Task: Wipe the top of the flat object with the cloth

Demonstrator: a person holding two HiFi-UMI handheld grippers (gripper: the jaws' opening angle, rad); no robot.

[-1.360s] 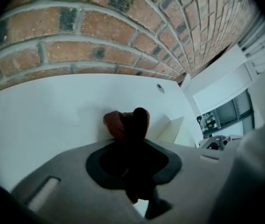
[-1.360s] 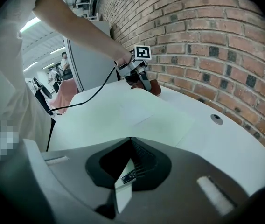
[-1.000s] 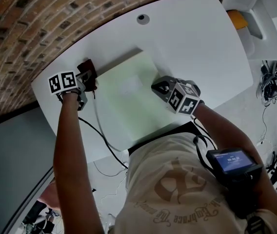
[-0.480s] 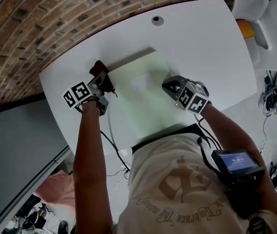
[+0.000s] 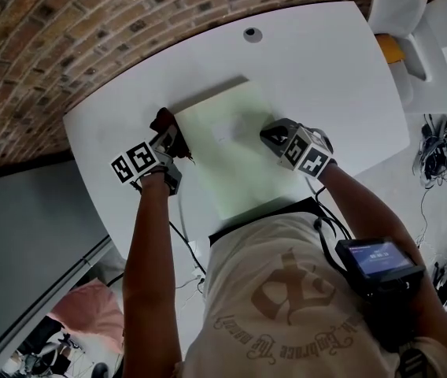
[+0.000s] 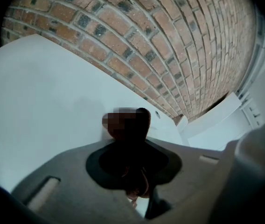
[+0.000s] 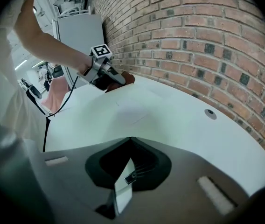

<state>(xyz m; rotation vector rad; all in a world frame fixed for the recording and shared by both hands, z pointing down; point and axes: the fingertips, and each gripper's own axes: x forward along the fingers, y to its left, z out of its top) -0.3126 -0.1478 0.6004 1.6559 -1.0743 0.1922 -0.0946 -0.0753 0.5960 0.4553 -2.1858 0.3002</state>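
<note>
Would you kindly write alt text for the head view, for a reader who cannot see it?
Seen from above, a person's left gripper holds a dark red cloth at the left edge of a pale green board on a white table. The right gripper holds the board's right edge.

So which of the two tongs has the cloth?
The left tongs, clamping the dark red cloth; the right tongs grip only the pale board.
</note>
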